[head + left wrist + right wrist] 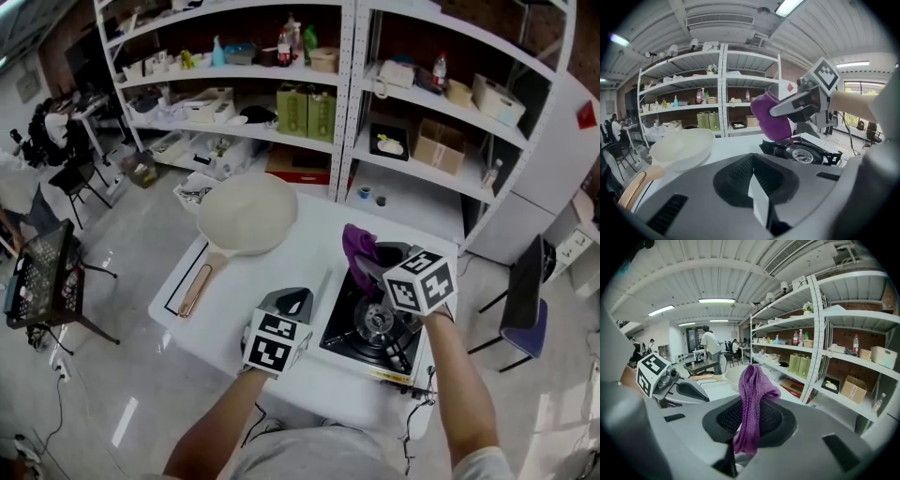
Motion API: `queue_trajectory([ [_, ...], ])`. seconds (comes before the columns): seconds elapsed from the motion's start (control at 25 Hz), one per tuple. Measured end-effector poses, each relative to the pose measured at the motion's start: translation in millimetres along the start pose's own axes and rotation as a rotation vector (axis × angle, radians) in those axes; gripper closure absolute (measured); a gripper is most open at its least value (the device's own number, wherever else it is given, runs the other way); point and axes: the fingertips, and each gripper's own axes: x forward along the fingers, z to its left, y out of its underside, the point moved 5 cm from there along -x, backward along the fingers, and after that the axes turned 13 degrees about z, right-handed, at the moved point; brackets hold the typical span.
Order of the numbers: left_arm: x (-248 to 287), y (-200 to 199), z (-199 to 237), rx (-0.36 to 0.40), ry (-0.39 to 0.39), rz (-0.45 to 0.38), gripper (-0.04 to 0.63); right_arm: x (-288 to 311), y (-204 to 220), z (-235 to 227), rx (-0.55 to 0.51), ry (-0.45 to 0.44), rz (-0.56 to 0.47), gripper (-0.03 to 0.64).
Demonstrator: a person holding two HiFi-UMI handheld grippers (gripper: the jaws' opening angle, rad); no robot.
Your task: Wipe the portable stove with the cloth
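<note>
Nearest, at 7 o'clock of the white tabletop, the left tool sits low by the front edge. Its jaws are pressed together with nothing between them, so it is idle. Just beside it at 3 o'clock stands the portable stove, black-topped, with its round burner bare and the control face turned toward the person. The right tool hovers over the stove's far left corner, clenched on the purple cloth. The right gripper view shows the knit fabric pinched between the jaws, standing up ahead of them with a tail trailing back. From the left gripper view the cloth hangs just above the stove's far rim. Whether the loose end touches the metal cannot be told. Key relation: the burner lies below the cloth and toward 6 o'clock of it, and the right tool is the nearer one by far. The wipe likely calls for lowering, then drawing toward the person. Farther off, at 11 o'clock, lies a pale pan with its wooden handle pointing to 7 o'clock, well apart from the stove. Beyond stand stocked shelves.
</note>
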Motion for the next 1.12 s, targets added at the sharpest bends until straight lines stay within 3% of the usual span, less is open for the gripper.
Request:
queue_trajectory([
  [0.44, -13, 13, 16, -0.014, -0.025, 0.003, 0.592, 53, 15, 15, 0.011, -0.043, 0.065, 0.555],
  [1.12, -20, 27, 3, 0.035, 0.048, 0.004, 0.592, 42, 45, 51, 0.105, -0.049, 0.086, 0.555],
])
